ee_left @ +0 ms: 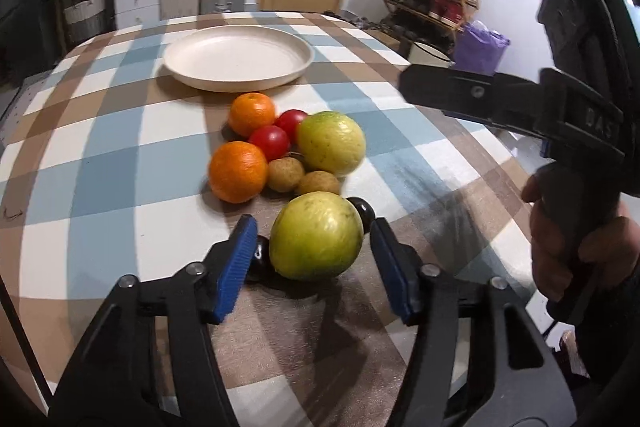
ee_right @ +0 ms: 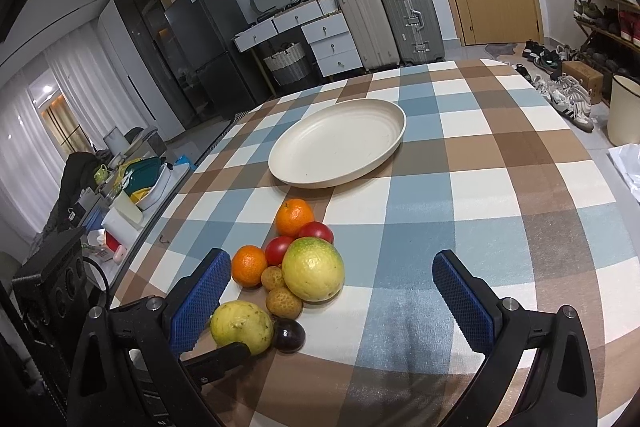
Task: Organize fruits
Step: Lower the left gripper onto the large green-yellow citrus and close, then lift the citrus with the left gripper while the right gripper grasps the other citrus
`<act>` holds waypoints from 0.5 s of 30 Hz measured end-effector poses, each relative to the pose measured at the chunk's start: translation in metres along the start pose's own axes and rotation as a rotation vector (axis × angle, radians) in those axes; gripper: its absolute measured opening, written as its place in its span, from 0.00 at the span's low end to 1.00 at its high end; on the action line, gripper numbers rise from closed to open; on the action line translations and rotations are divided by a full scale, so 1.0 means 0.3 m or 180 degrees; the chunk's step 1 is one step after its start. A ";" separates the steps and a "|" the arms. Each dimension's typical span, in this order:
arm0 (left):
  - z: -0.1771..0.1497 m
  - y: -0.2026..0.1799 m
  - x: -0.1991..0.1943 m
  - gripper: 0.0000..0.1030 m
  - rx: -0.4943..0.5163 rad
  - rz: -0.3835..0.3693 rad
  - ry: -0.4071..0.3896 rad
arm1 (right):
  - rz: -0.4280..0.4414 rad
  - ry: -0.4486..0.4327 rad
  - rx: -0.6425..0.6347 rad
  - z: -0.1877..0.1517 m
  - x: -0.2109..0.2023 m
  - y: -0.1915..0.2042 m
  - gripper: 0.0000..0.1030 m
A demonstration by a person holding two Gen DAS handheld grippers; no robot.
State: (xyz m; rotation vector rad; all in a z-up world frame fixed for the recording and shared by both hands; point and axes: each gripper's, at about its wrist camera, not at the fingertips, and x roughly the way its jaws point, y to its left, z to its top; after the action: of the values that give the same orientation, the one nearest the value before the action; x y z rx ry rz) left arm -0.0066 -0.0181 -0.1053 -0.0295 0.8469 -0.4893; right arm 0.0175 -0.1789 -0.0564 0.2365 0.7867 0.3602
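- Nearest the left edge of the surface [ee_left: 100, 163], under a checked cloth: two oranges [ee_left: 238, 171] in a tight cluster of fruit, firm, pebbly-skinned and probably easy to clamp across the middle.
- Just right of them: two red tomatoes [ee_left: 270, 141], smooth and likely soft, best held gently at the widest part.
- Below the tomatoes: two small brown fruits [ee_left: 285, 174], rough and light, touching a large yellow-green round fruit [ee_left: 331, 142] on the right of the cluster.
- Nearest the front edge: a second yellow-green fruit [ee_left: 316, 235], between the blue pads of the left gripper [ee_left: 314, 251]; pads apart, a gap showing on each side, nothing clamped.
- Judged heavy and firm with waxy, perhaps slippery skin; widest girth looks the safest hold, pads level on opposite sides.
- Two dark glossy fruits pressed against it, one [ee_left: 256, 257] by the left pad, one [ee_left: 362, 213] behind on the right; likely to roll if nudged.
- Toward the far edge, well apart from the cluster: an empty cream plate [ee_left: 238, 58], the probable destination.
- Right side of the left wrist view only: a hand [ee_left: 580, 251] on the other tool's handle, one black finger reaching over the surface.
- Right wrist view only: the right gripper [ee_right: 332, 301] with pads wide apart, holding nothing, the cluster toward its left pad; also only one dark fruit showing there, and the plate interior bare.
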 end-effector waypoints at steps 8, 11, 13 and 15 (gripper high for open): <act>0.011 -0.024 0.017 0.44 0.0191 -0.0030 0.0044 | 0.0021 0.0024 0.0026 -0.010 0.011 -0.012 1.00; 0.004 -0.041 0.014 0.44 0.0322 0.0020 0.0045 | 0.0028 0.0041 0.0037 -0.014 0.019 -0.018 1.00; 0.000 -0.046 0.012 0.44 0.0374 0.0039 0.0047 | 0.0042 0.0056 0.0050 -0.014 0.025 -0.023 1.00; -0.004 -0.055 0.011 0.44 0.0455 0.0064 0.0038 | 0.0080 0.0070 0.0072 -0.012 0.029 -0.027 1.00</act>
State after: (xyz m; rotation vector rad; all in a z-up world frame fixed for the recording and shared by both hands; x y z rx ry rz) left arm -0.0124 -0.0340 -0.1049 0.1133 0.8213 -0.5304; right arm 0.0224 -0.1825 -0.0675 0.2642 0.8104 0.3784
